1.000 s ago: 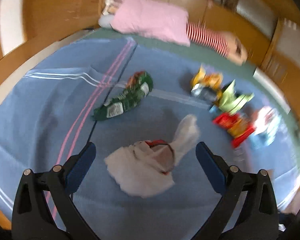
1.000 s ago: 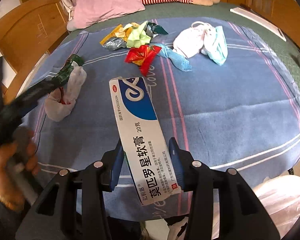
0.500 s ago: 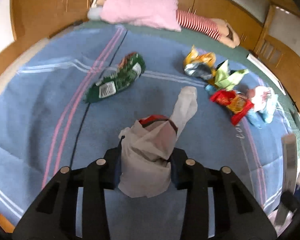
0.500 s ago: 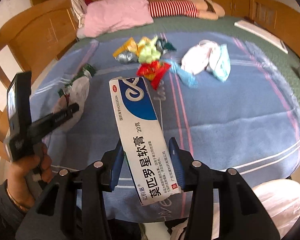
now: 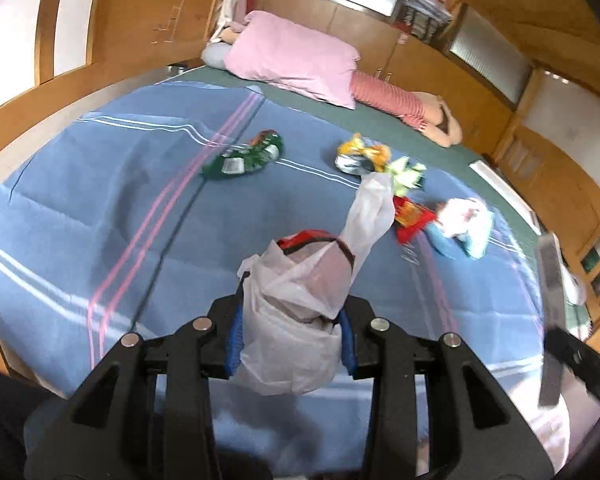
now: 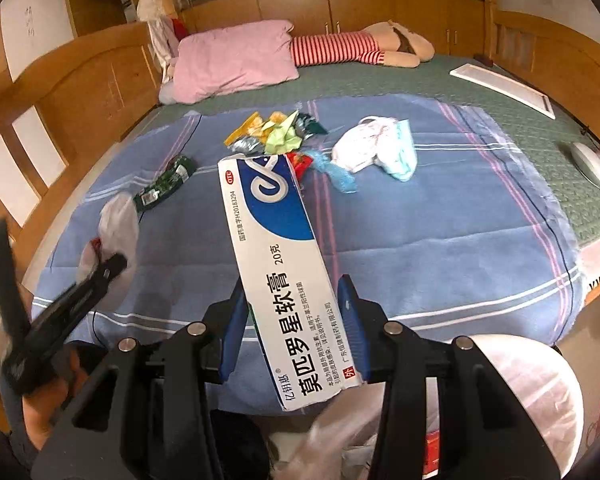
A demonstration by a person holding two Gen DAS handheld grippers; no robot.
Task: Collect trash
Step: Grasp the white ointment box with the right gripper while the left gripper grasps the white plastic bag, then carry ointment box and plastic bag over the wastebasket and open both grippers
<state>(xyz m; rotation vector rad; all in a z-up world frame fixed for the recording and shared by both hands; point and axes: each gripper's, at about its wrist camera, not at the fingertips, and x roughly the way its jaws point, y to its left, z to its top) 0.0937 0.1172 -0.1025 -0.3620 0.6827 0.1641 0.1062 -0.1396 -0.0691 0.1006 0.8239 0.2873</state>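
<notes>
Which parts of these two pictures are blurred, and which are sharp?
Left wrist view: the white bag in the left tongs is sharp; the right tongs are smeared. Right wrist view: the ointment box print is crisp; the left tongs are blurred.

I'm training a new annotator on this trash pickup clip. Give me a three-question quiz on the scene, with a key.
1. True or false: the left tongs are shut on a white plastic bag.
2. What do the right tongs hold?
A. green snack wrapper
B. blue and white ointment box
C. pink pillow
3. Fill in: the green snack wrapper lies on the ____ blanket.

Key: 1 true; 2 B, the ointment box; 3 blue.
</notes>
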